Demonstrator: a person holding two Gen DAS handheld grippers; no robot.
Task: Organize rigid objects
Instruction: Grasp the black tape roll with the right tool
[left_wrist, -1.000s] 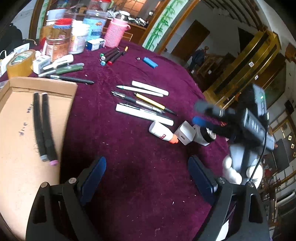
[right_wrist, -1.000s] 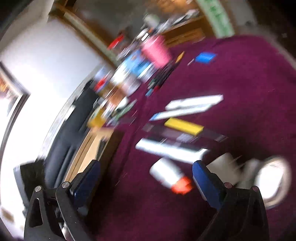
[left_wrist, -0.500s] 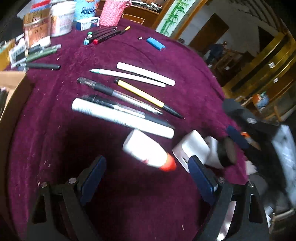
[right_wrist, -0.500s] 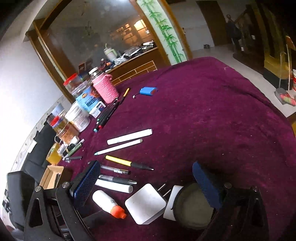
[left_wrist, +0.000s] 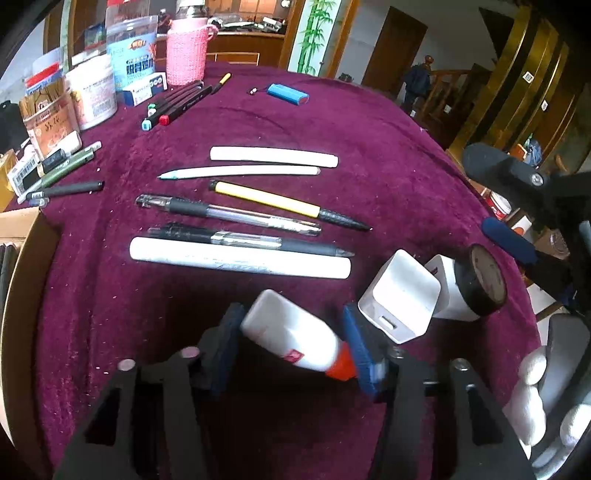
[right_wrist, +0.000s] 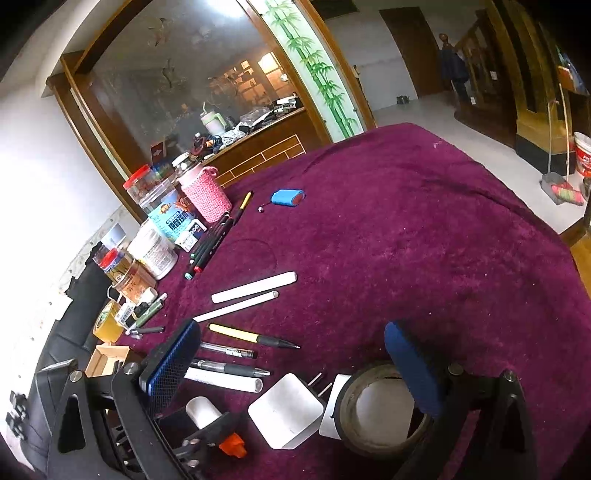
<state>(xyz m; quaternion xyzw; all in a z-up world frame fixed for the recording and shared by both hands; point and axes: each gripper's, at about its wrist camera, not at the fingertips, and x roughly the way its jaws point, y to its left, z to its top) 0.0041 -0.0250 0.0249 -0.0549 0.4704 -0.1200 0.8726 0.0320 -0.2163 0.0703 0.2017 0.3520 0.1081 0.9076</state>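
Blue pads of the left gripper (left_wrist: 291, 345) have just been closing and are now set on either side of the white glue bottle (left_wrist: 291, 338), which lies tilted on the maroon counter (left_wrist: 369, 140) with its orange cap (left_wrist: 341, 365) against the right-hand pad. The other pad is seen touching the bottle's base, so a pinch appears made or very nearly made. A second ago this gripper was spread wide over bare cloth, well short of the bottle; it has since been brought forward and down over it.

Just beyond the bottle a white tube (left_wrist: 240, 260) and a row of pens (left_wrist: 251, 218) are laid side by side. To the right, a white charger (left_wrist: 400, 301) is found just beside a roll of black tape (left_wrist: 480, 280).

The right gripper (right_wrist: 295, 363) is held spread above the charger and tape, with nothing pinched.

Lifting the bottle is judged the next step, probably toward the cardboard box (left_wrist: 22, 266) at the left edge.
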